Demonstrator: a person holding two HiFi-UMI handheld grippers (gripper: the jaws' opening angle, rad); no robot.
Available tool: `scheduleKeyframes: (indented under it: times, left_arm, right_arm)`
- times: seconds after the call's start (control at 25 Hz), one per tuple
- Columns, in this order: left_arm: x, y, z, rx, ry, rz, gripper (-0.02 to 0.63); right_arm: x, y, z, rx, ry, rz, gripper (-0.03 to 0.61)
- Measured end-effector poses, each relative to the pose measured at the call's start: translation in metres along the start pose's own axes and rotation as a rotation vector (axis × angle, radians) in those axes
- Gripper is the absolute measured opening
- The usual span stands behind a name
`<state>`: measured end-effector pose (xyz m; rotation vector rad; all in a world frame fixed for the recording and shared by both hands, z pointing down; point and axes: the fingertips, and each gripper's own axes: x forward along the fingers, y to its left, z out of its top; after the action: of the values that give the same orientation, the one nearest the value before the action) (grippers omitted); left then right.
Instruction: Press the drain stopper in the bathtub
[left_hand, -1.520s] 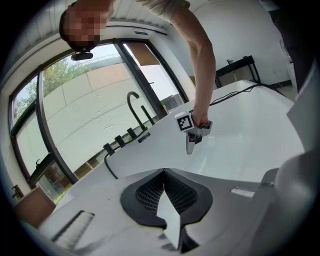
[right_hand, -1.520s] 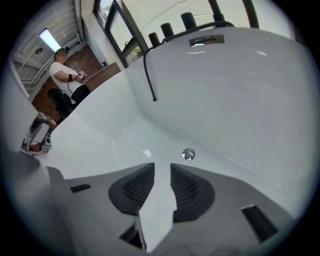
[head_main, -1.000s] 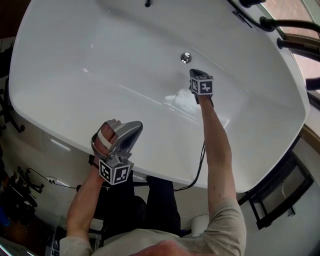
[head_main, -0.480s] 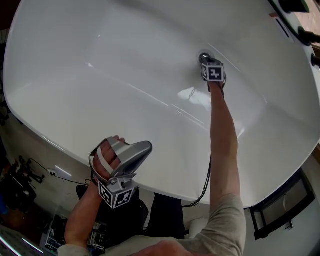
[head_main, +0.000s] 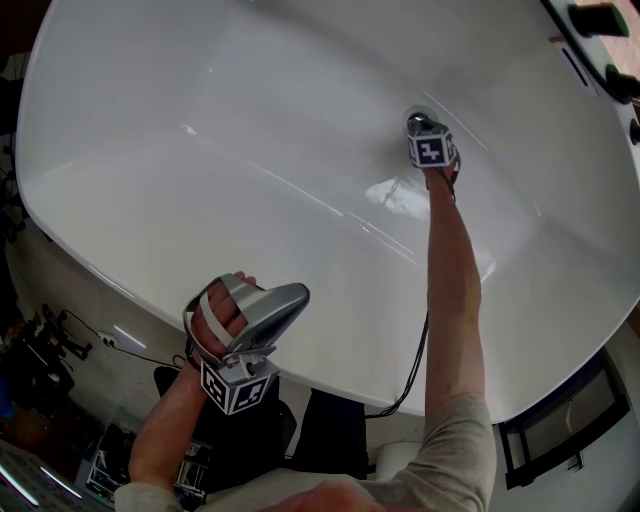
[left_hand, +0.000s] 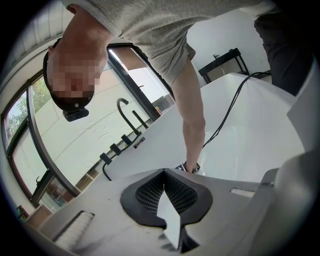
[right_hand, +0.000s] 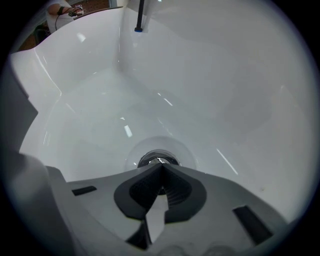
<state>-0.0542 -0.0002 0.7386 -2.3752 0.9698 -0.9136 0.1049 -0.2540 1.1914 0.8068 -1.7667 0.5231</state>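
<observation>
The chrome drain stopper (right_hand: 158, 160) sits in the floor of the white bathtub (head_main: 250, 120). In the right gripper view my right gripper (right_hand: 161, 168) is shut, with nothing between its jaws, and its closed tips are right over the near edge of the stopper. In the head view the right gripper (head_main: 424, 128) reaches deep into the tub and covers most of the drain stopper (head_main: 414, 119). My left gripper (head_main: 292, 296) is held above the tub's near rim, jaws shut and empty; its own view shows the closed tips (left_hand: 164, 172).
Black tap fittings (head_main: 600, 18) stand on the tub's far right rim. A black spout (right_hand: 140, 16) hangs over the tub's far end. A black cable (head_main: 415, 360) trails from the right arm over the near rim. A dark frame (head_main: 545, 440) stands beside the tub, lower right.
My right gripper has travelled from short of the drain to directly over it. The head view has shifted over the tub. The left gripper stays by the near rim.
</observation>
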Motion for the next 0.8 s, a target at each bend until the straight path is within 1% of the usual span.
scheduleKeyframes:
  times: [0.2,0.28,0.36,0.4,0.48,0.6,0.68,0.8]
  left_arm:
    - [0.001,-0.008,-0.002,0.019,-0.001,-0.005,0.002]
    - [0.001,-0.011,-0.005,0.022,0.001,-0.008,0.002]
    - [0.000,-0.014,-0.009,0.022,0.004,-0.014,0.002]
    - [0.001,-0.015,-0.011,0.022,0.005,-0.016,0.002]
    - [0.007,-0.018,-0.016,0.021,0.007,-0.014,0.002]
    - [0.018,-0.020,-0.026,0.013,0.020,-0.008,0.002]
    - [0.019,-0.022,-0.035,-0.001,0.044,-0.018,0.002]
    - [0.019,-0.023,-0.046,-0.055,0.064,-0.040,0.002]
  right_arm:
    - [-0.003,-0.005,0.004,-0.025,0.001,-0.019,0.006]
    - [-0.015,-0.005,0.001,0.036,0.002,-0.003,0.002]
    - [-0.037,-0.001,-0.019,0.126,0.019,0.015,0.000]
    - [-0.053,0.002,-0.026,0.169,0.006,0.027,0.000]
    - [-0.092,0.011,-0.030,0.255,-0.059,0.071,0.000]
    - [-0.167,0.029,-0.034,0.355,-0.207,0.155,0.000]
    - [-0.239,0.053,-0.033,0.437,-0.302,0.212,0.000]
    - [-0.367,0.074,-0.027,0.548,-0.437,0.254,0.000]
